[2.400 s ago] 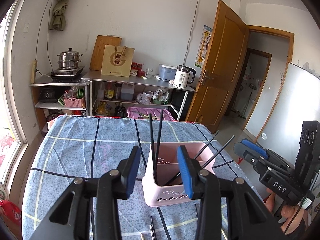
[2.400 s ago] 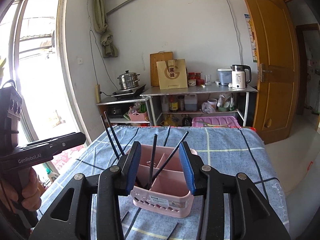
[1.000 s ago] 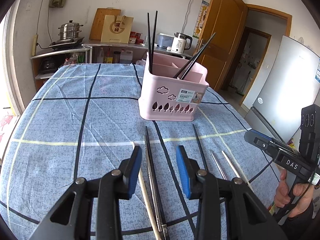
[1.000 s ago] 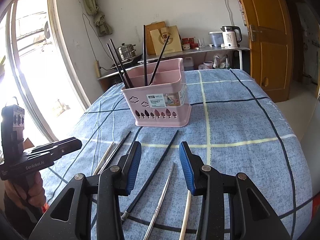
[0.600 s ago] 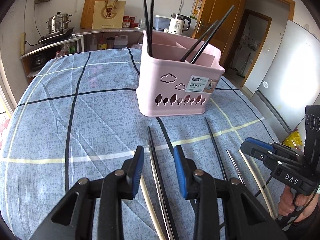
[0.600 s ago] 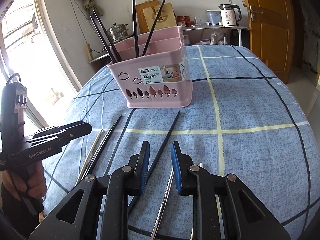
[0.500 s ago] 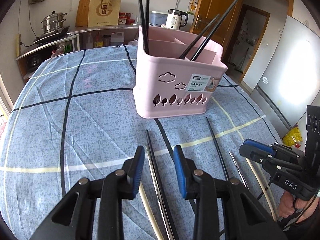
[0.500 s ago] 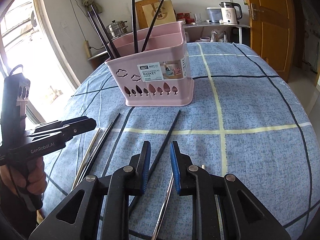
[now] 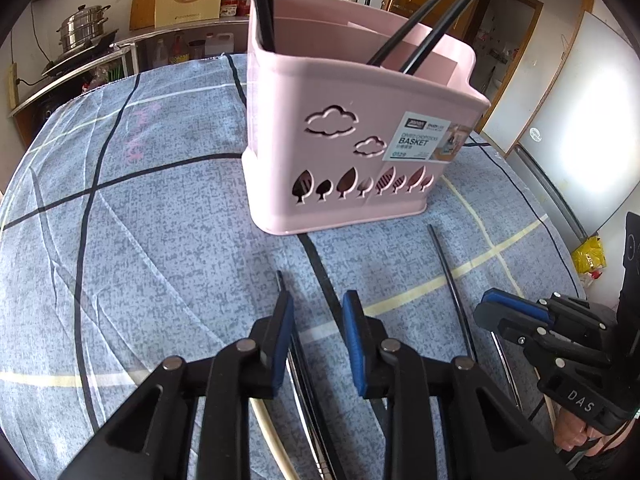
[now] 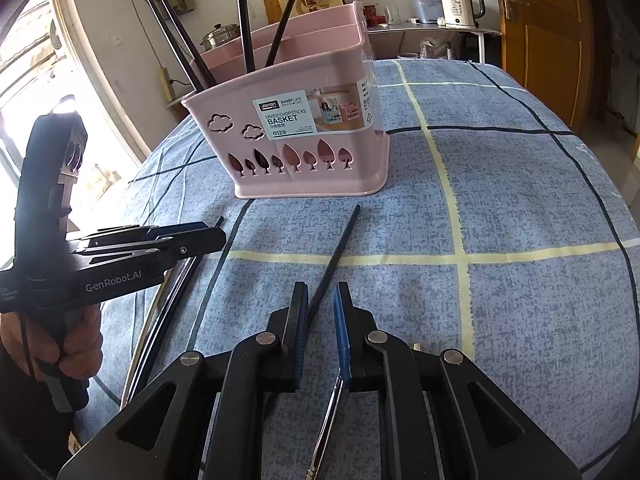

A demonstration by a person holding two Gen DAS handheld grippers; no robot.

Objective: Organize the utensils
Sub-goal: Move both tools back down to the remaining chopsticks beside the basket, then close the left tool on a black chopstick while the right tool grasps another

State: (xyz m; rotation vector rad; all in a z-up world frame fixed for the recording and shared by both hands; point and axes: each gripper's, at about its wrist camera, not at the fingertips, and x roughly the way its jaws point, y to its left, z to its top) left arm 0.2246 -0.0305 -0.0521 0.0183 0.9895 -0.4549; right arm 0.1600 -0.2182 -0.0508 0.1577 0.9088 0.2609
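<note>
Blue-padded right gripper (image 10: 321,322) is narrowed around a black chopstick (image 10: 335,246) on the tablecloth (image 10: 520,300), not yet clamped; the left gripper (image 9: 317,330), parted, straddles another chopstick (image 9: 280,278). The pink chopstick basket (image 10: 304,128) stands at 12 o'clock. A pinch might snag cloth or tip the thin stick askew.

Black left tool (image 9: 316,320) and right tool (image 10: 320,320): blue pads, silver rivets.
</note>
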